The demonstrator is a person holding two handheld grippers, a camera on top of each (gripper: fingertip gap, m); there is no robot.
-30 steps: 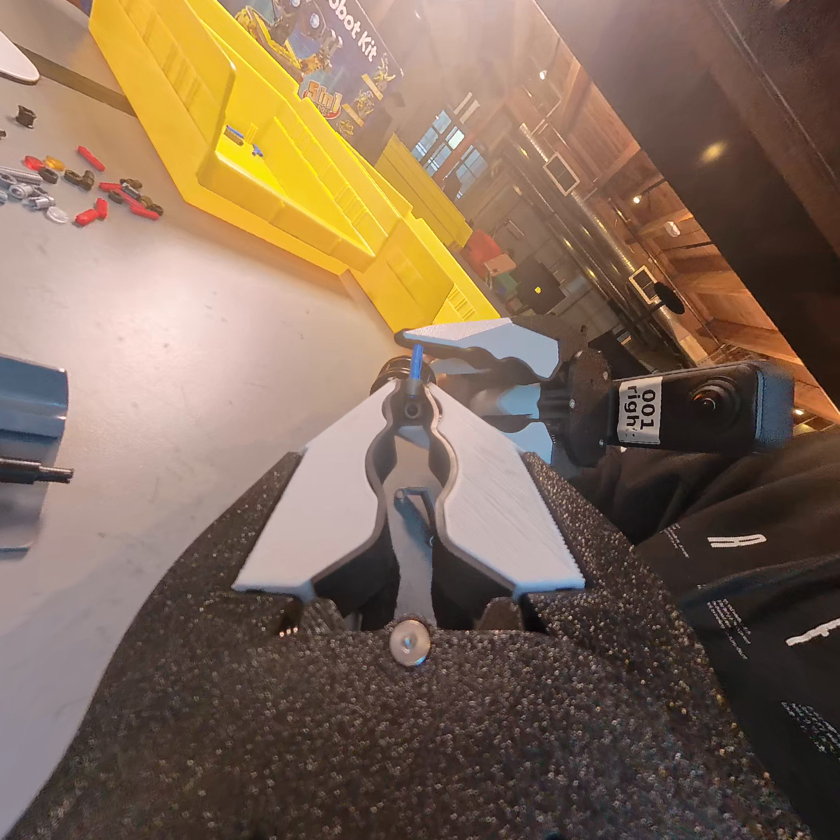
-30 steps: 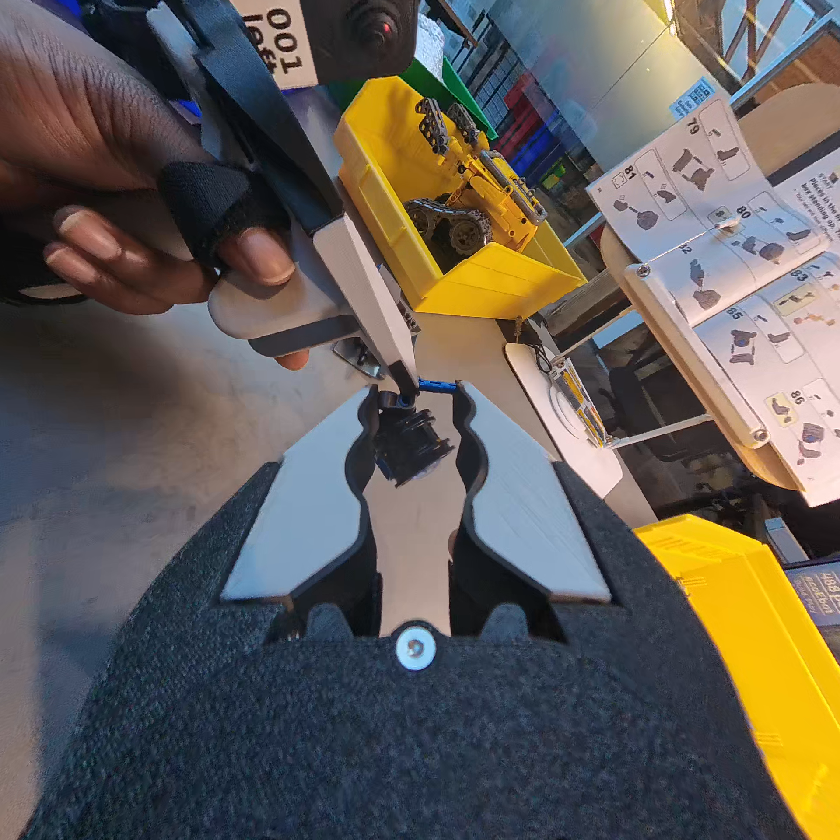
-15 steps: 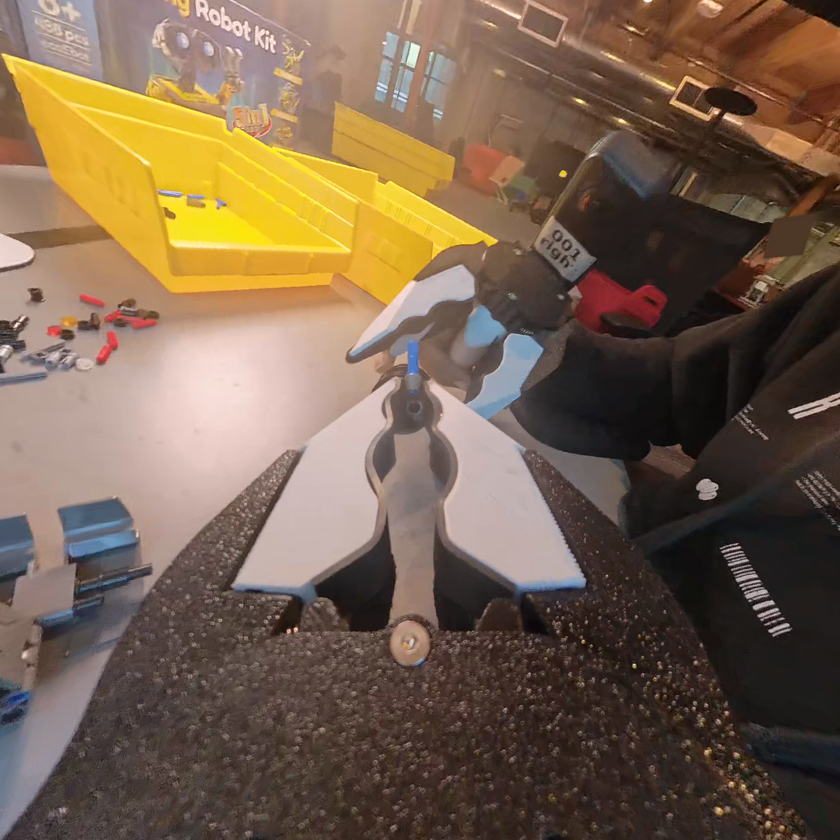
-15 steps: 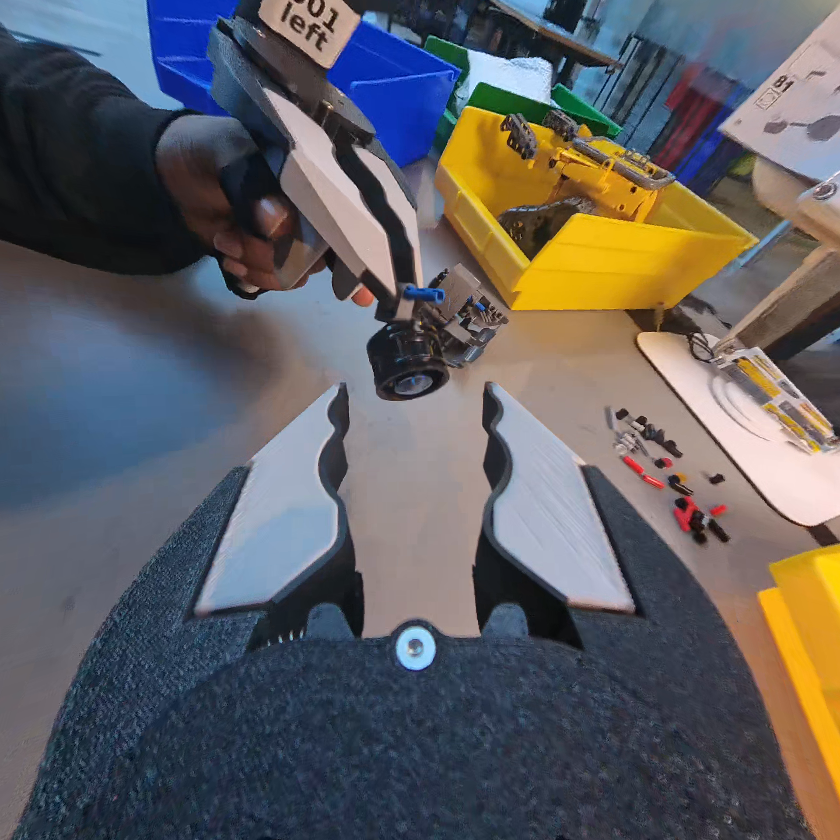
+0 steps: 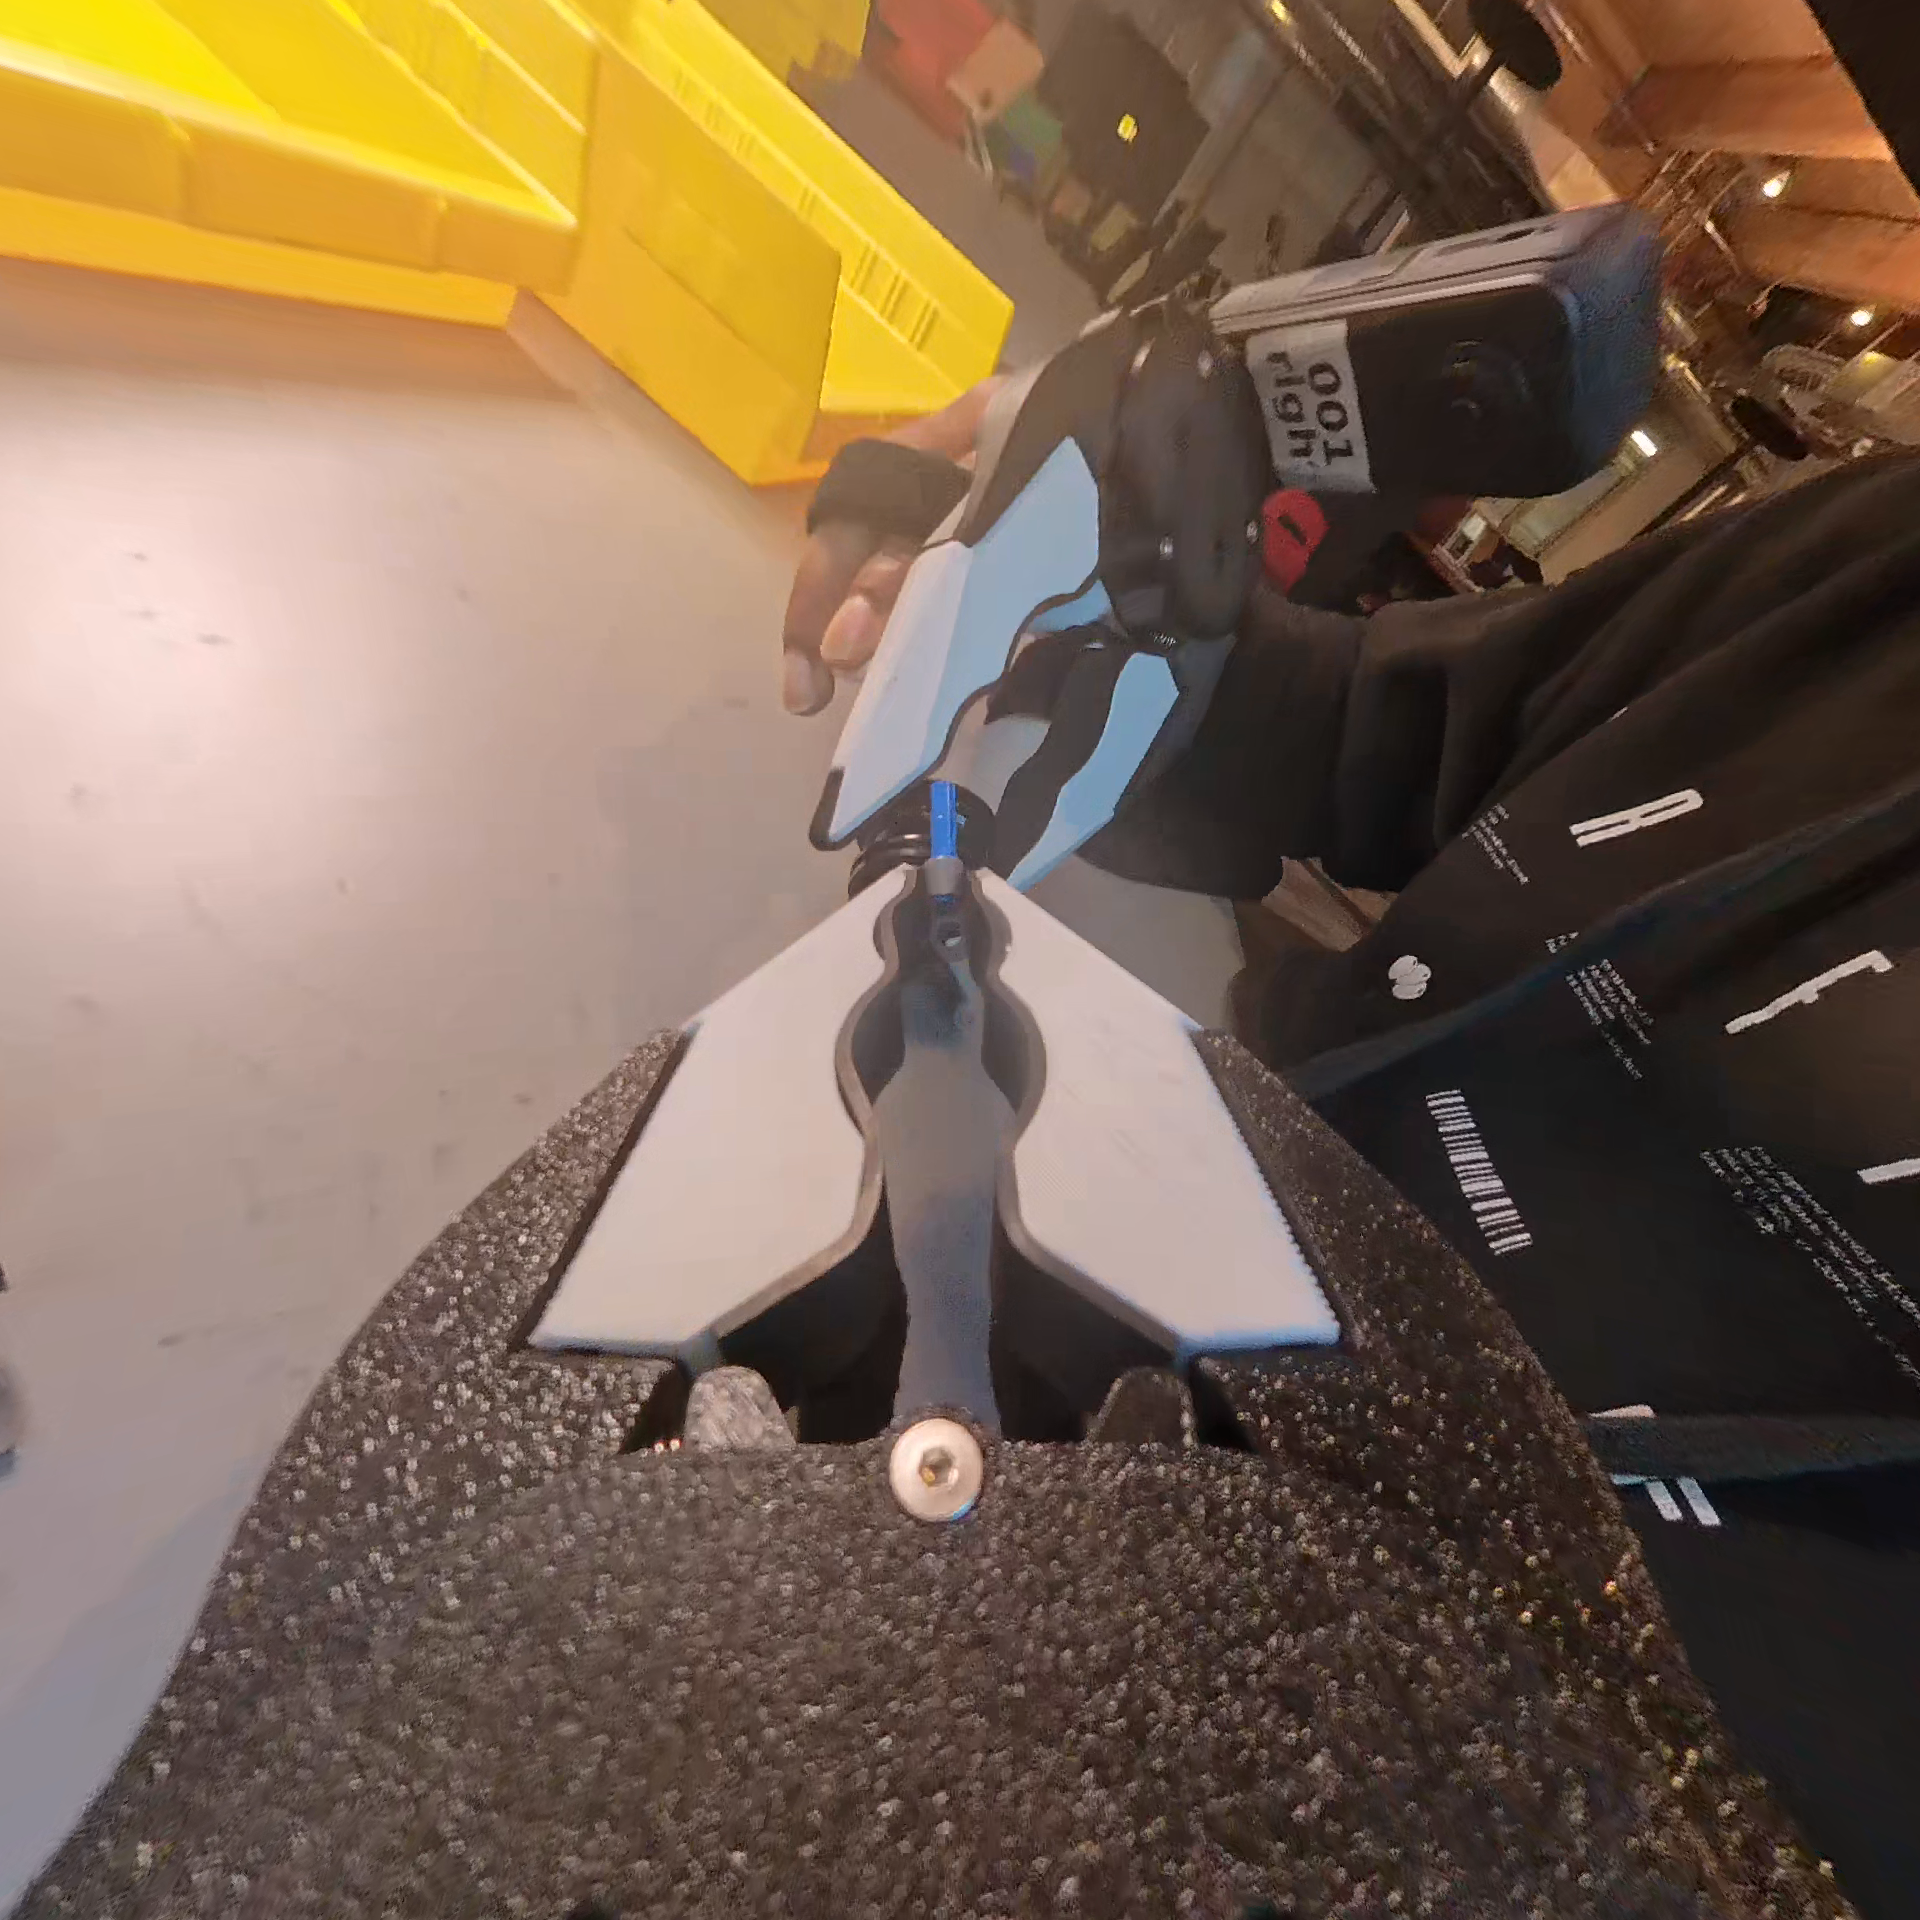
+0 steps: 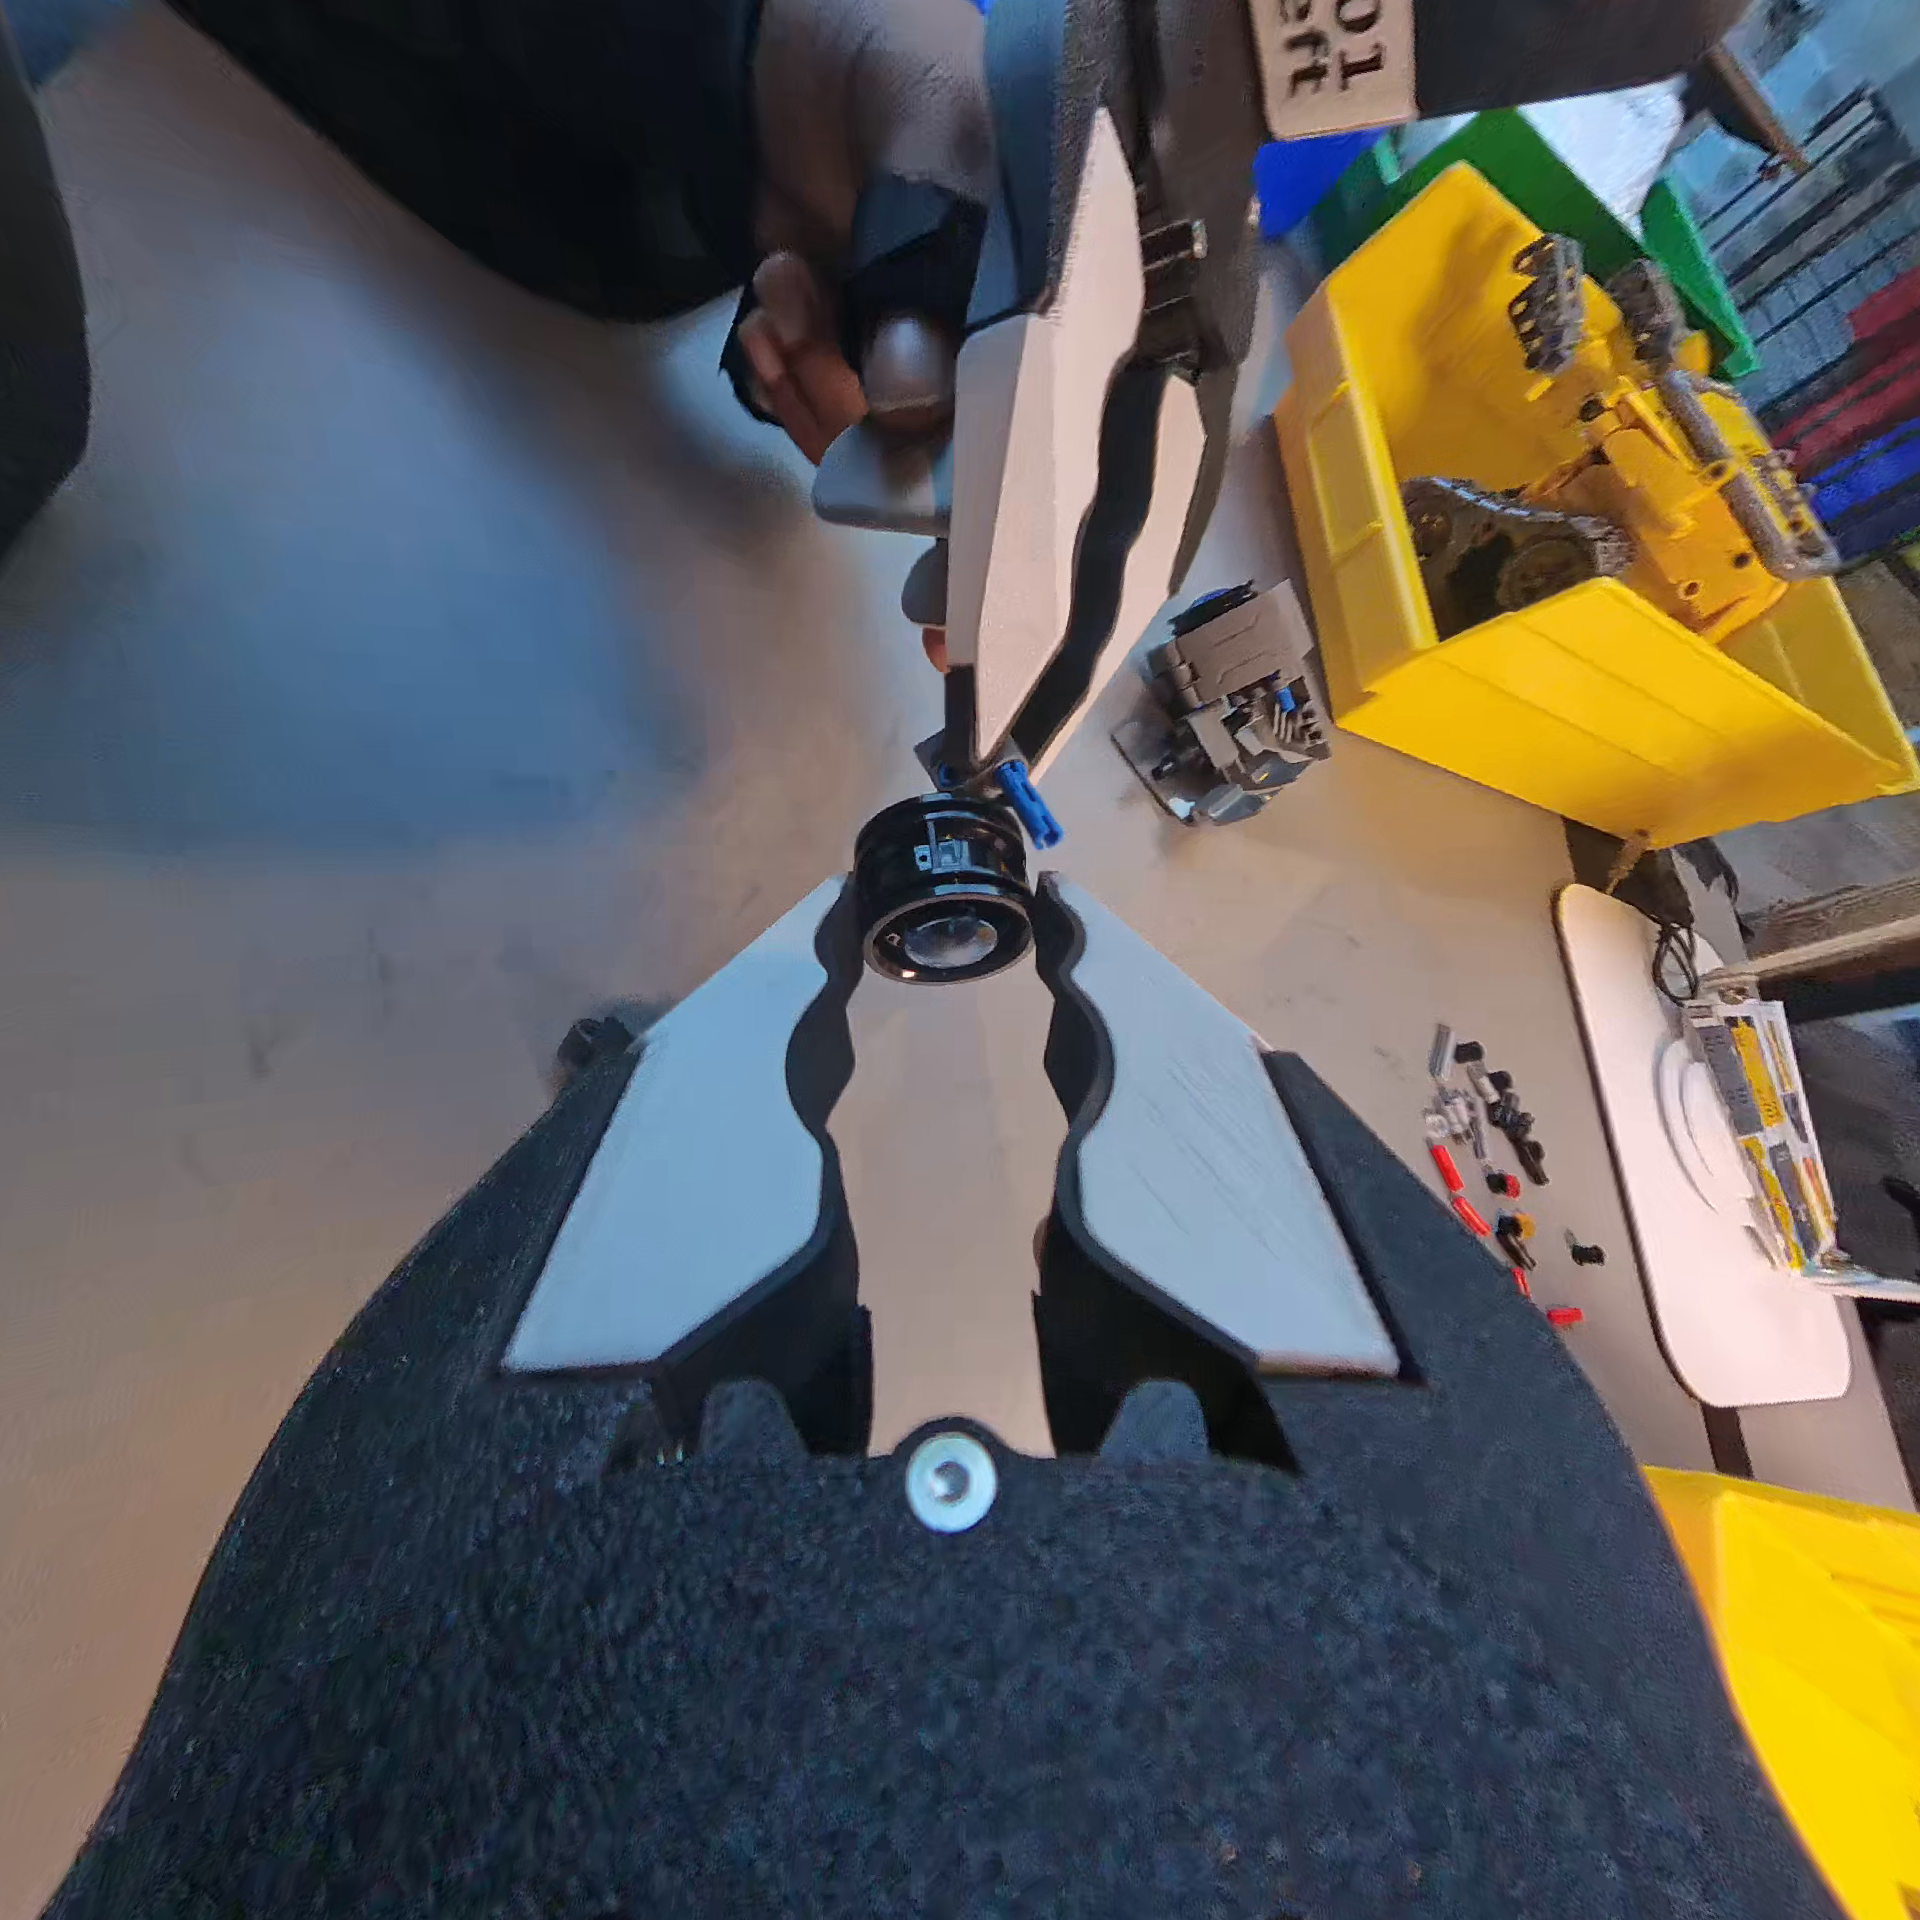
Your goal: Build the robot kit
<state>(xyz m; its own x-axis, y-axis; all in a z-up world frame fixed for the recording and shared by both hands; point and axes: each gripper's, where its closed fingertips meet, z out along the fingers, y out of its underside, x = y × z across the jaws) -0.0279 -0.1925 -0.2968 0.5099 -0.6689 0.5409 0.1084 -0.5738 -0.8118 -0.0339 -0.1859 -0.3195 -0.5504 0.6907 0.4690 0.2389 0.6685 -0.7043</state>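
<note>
right gripper (image 6: 945, 914): jaws part-open around the black wheel (image 6: 943, 902), tips flanking it, contact unclear | wheel: in the air straight ahead, hub facing the camera | left gripper (image 6: 971, 743): jaws closed on the grey piece with blue pin (image 6: 1023, 795) just behind the wheel | tabletop (image 6: 416, 727): grey block assembly (image 6: 1231, 701), yellow bin (image 6: 1558, 675) beyond.

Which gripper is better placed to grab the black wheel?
Right. The right gripper has its fingertips close on either side of the wheel, though I can't tell if they touch. The left gripper is shut on the pin beside it.
</note>
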